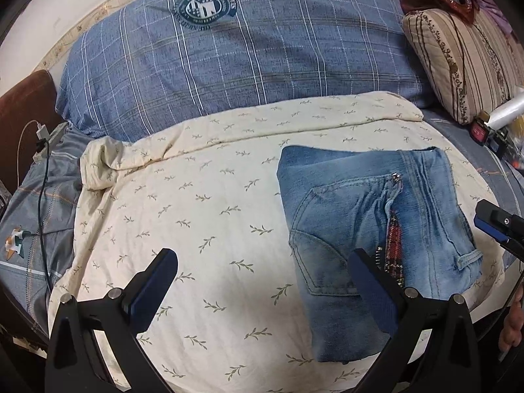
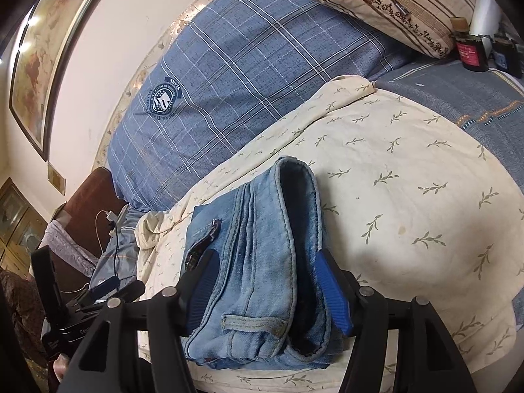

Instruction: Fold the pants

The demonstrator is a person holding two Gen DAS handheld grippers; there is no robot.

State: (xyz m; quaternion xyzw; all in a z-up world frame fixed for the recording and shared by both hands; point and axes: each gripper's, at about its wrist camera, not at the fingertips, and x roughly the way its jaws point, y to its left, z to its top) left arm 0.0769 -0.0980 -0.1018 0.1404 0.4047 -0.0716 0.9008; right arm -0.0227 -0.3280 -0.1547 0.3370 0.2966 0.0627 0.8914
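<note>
The light blue jeans (image 1: 370,229) lie folded into a compact rectangle on the cream leaf-print sheet (image 1: 196,213), back pocket up. My left gripper (image 1: 262,288) is open above the sheet, its right finger over the jeans' near left part, holding nothing. In the right wrist view the jeans (image 2: 262,255) sit between the blue pads of my right gripper (image 2: 268,288), waistband end nearest. The jaws stand wide on either side of the bundle and do not visibly squeeze it. The right gripper's tip also shows at the left wrist view's right edge (image 1: 497,226).
A big blue plaid pillow (image 1: 245,55) lies behind the sheet. A striped beige cushion (image 1: 465,62) and small bottles (image 2: 471,49) are at the back right. A charger cable (image 1: 42,170) hangs at the left bed edge. A framed picture (image 2: 39,59) hangs on the wall.
</note>
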